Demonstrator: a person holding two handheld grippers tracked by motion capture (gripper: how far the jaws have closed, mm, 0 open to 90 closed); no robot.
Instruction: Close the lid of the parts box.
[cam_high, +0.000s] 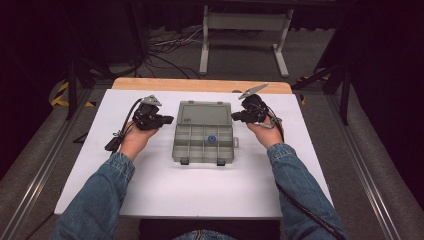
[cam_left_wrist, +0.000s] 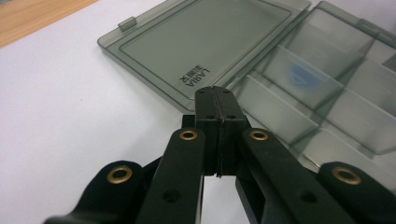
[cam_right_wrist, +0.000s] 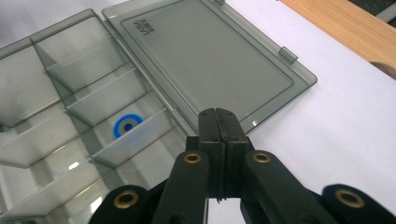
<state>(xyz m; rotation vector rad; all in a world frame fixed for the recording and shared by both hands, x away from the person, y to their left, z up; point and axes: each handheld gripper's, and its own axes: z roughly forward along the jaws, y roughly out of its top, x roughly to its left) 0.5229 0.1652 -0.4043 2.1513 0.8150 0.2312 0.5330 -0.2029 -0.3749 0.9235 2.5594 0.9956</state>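
With the organiser box (cam_high: 204, 141) lying open at table centre, its lid (cam_high: 203, 113) folded flat toward 12 o'clock and the compartment tray toward 6, closing the lid is judged to be the step in hand. A small blue ring (cam_high: 211, 138) is seen in one middle compartment, right of centre. The left gripper (cam_high: 167, 119) is held at the box's 9 o'clock, the right gripper (cam_high: 235, 117) at its 3 o'clock, both aimed inward at the hinge line. Both sets of jaws are pressed fully together and nothing is gripped; in the gripper views the closed tips sit just over the lid's near corners, contact cannot be confirmed. For a clean close, the closed tips should be slid under the lid's far edge near the two latch tabs (cam_right_wrist: 288, 54), lifted evenly from both sides so the hinge isn't twisted, and swung toward 6 o'clock. The tray should be kept from sliding on the white table (cam_high: 150, 190); the ring should be left undisturbed.
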